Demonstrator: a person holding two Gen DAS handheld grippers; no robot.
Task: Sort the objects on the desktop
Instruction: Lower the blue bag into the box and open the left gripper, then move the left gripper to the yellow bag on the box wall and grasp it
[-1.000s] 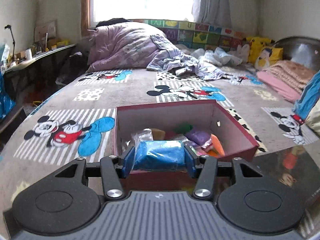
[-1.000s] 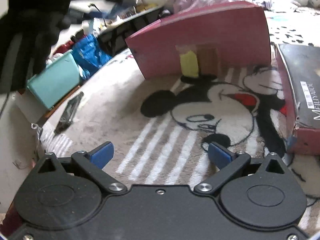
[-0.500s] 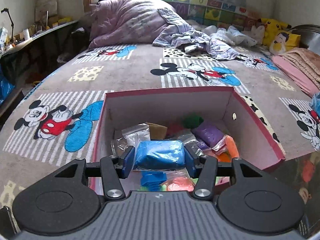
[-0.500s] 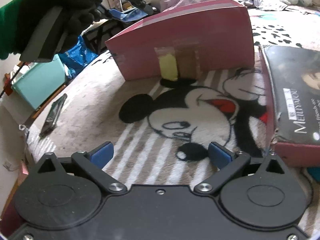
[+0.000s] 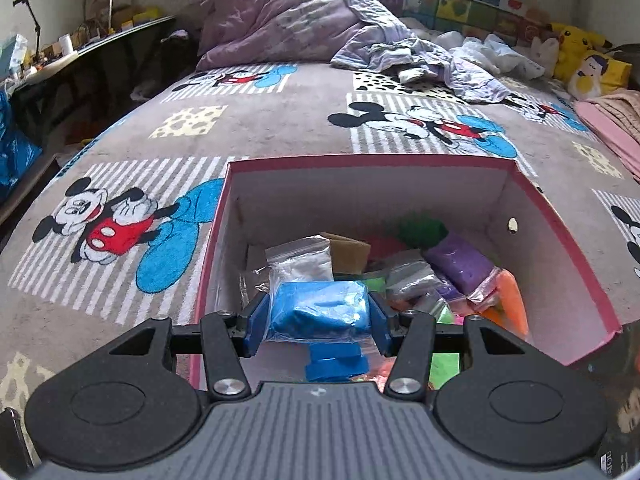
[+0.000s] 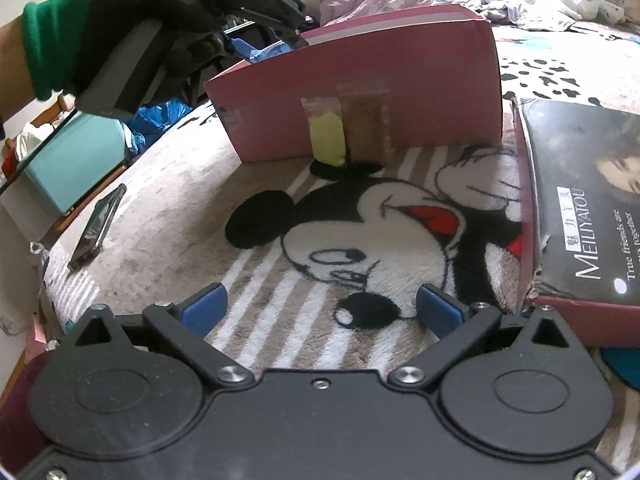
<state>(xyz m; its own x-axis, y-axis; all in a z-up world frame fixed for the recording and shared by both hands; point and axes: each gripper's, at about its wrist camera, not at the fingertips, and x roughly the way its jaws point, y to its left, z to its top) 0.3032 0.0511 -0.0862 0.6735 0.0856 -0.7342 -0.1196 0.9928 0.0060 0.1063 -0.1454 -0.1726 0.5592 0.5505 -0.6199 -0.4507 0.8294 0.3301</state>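
Observation:
My left gripper (image 5: 318, 318) is shut on a blue clay packet (image 5: 318, 310) and holds it over the open pink box (image 5: 368, 160). Inside the box lie several bagged clay pieces: a purple one (image 5: 458, 262), an orange one (image 5: 510, 300), a white one (image 5: 300, 264), a green one (image 5: 422, 226) and a blue block (image 5: 336, 362). My right gripper (image 6: 320, 312) is open and empty, low over the Mickey blanket. In the right wrist view the pink box (image 6: 360, 84) stands ahead, with a yellow packet (image 6: 327, 140) and a brown packet (image 6: 366, 128) leaning against its wall. The left gripper shows above it (image 6: 256, 46), held by a gloved hand.
A dark box lid (image 6: 580, 208) lies right of the right gripper. A phone (image 6: 98, 226) lies at the blanket's left edge, a teal box (image 6: 72, 160) beyond it. Crumpled bedding (image 5: 288, 16) and plush toys (image 5: 580, 56) are at the far end of the bed.
My left gripper has moved forward over the box with the blue packet, and more of the box's inside shows. My right gripper has moved closer to the pink box, still open.

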